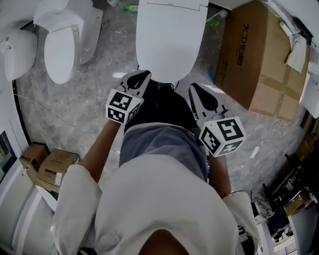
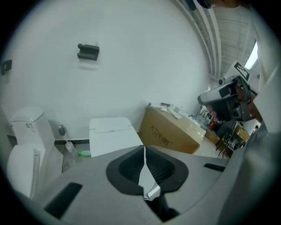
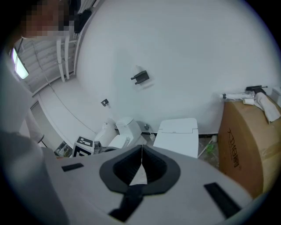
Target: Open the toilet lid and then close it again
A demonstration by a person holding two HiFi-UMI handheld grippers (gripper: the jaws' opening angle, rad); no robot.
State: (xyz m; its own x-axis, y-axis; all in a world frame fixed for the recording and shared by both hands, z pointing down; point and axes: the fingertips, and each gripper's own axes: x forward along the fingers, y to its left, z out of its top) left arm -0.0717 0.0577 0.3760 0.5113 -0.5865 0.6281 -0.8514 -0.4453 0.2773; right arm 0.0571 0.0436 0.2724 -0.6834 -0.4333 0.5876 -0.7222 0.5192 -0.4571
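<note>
The white toilet stands straight ahead of me with its lid down flat over the bowl. It also shows in the left gripper view as the toilet and in the right gripper view as the toilet, both beyond the jaws. My left gripper hovers in the air near the lid's front edge, apart from it, jaws shut with nothing between them. My right gripper hangs a little nearer to me, also shut and empty.
A large cardboard box stands right of the toilet. A second white toilet is at the left. Two small cartons sit at my lower left. A green bottle lies on the marbled floor by the wall.
</note>
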